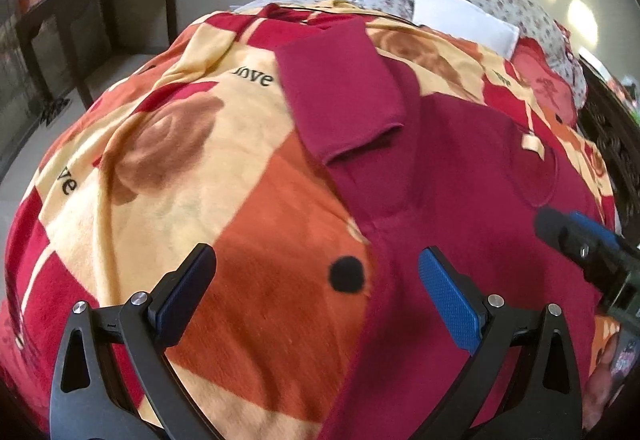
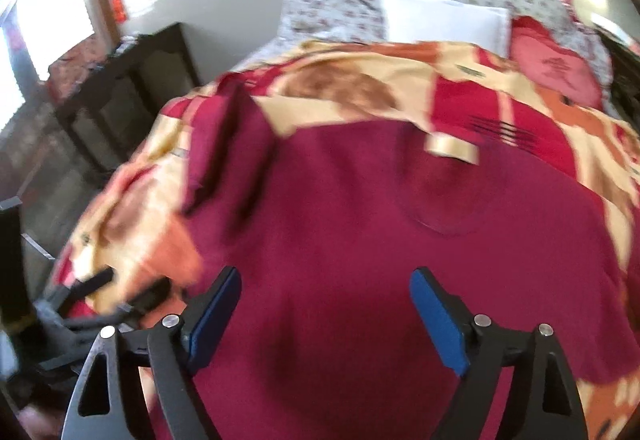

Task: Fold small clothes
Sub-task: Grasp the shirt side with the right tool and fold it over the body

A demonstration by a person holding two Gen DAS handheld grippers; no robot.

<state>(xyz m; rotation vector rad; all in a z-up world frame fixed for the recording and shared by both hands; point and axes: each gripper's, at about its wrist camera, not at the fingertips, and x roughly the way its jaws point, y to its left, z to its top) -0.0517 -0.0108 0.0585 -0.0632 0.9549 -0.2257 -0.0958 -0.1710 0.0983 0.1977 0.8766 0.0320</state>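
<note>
Both claws spread, holding nothing. Maroon shirt (image 1: 460,176) lies flat on the blanket (image 1: 168,168), ahead of left gripper (image 1: 316,280) and under right gripper (image 2: 325,304). Likely light, limp knit; pinch hem or sleeve (image 1: 340,96) edge.

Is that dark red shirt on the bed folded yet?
Not yet: the maroon shirt lies spread flat on the patterned blanket, one sleeve stretched out sideways, collar label showing.

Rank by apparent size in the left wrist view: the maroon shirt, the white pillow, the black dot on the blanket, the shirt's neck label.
1. maroon shirt
2. white pillow, though farther off
3. black dot
4. neck label
</note>
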